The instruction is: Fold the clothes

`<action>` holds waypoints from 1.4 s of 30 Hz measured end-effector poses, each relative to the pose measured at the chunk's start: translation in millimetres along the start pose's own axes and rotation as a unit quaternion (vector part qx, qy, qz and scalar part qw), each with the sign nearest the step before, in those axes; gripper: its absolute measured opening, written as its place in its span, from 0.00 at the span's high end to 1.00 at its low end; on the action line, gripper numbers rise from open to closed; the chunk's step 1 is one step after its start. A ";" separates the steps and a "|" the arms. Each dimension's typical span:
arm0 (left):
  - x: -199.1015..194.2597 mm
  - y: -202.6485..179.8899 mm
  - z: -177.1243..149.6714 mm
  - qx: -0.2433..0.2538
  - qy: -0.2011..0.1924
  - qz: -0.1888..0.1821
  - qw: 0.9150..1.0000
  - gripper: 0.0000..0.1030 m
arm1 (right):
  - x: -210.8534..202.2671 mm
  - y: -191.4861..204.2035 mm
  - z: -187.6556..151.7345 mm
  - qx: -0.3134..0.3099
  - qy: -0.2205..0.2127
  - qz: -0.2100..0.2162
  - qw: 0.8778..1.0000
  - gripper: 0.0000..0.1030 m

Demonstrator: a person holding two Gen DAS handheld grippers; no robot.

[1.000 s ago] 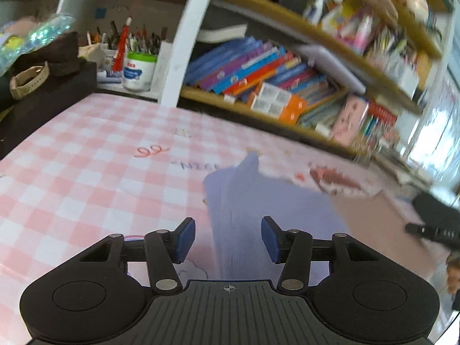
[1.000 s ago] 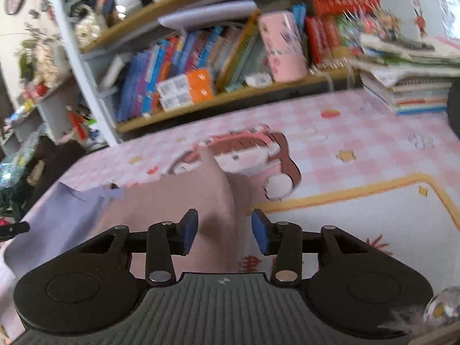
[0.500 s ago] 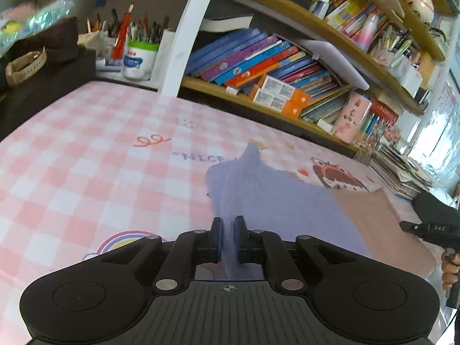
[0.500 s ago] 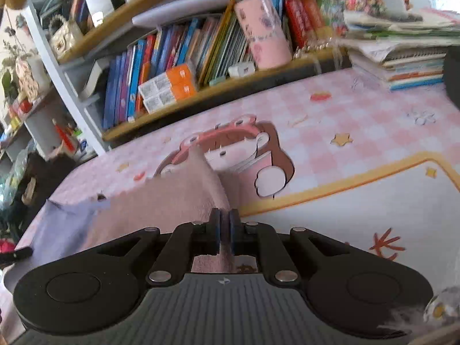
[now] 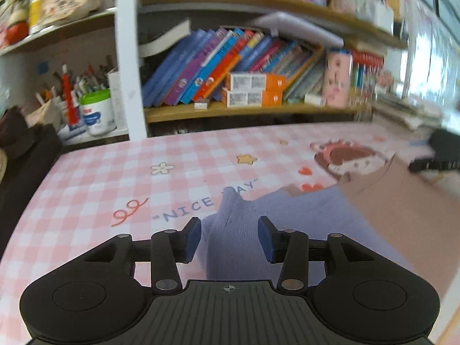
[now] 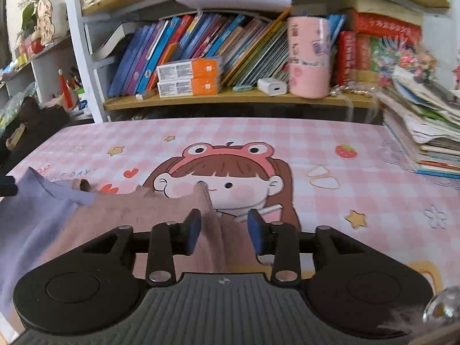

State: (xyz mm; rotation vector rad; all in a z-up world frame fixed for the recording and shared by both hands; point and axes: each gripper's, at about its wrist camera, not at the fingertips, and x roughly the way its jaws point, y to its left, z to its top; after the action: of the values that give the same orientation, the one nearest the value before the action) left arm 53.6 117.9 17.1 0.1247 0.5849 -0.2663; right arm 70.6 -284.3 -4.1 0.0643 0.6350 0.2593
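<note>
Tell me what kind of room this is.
Probably a child's study or bedroom at home: a shelf of children's books, a pot of pens, and a desk under a pink checked cartoon mat where clothes lie.

A cloth [image 6: 120,215] lies on the desk [image 6: 359,172], at its near left part. Behind the desk stands a bookshelf [image 6: 230,97]; a paper stack [image 6: 425,132] sits at the desk's right edge.

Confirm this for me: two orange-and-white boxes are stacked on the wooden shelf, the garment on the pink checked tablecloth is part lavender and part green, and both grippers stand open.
Not quite: the garment's second part is dusty pink-brown, not green, beside its lavender part; the right wrist view shows it. The stacked orange-and-white boxes, pink checked tablecloth, and open left gripper and right gripper are right.
</note>
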 end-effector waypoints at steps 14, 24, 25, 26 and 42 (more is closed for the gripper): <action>5.0 42.9 -23.6 -0.137 -0.021 -0.043 0.989 0.88 | 8.0 -30.4 -4.7 0.071 -0.025 0.014 0.997 0.96; 11.5 28.3 -20.1 -0.095 0.008 -0.018 0.995 0.87 | 14.0 19.0 3.6 -0.039 -0.020 -0.007 0.999 0.96; 12.5 29.8 -21.4 -0.101 0.008 -0.020 0.995 0.87 | 10.1 25.8 1.9 -0.059 -0.036 -0.016 0.997 0.96; 13.3 31.5 -22.6 -0.108 0.008 -0.022 0.994 0.87 | 8.6 29.4 1.0 -0.070 -0.042 -0.022 0.996 0.96; -42.6 36.6 -53.7 -0.169 0.012 -0.077 0.983 0.34 | -27.2 -31.1 -29.4 0.107 0.026 0.070 0.991 0.62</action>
State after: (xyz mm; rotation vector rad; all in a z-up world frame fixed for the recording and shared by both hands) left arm 1.5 172.2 -2.0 -0.2469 0.6563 -0.3125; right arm 38.8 -321.9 -16.3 0.3097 0.7087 0.3294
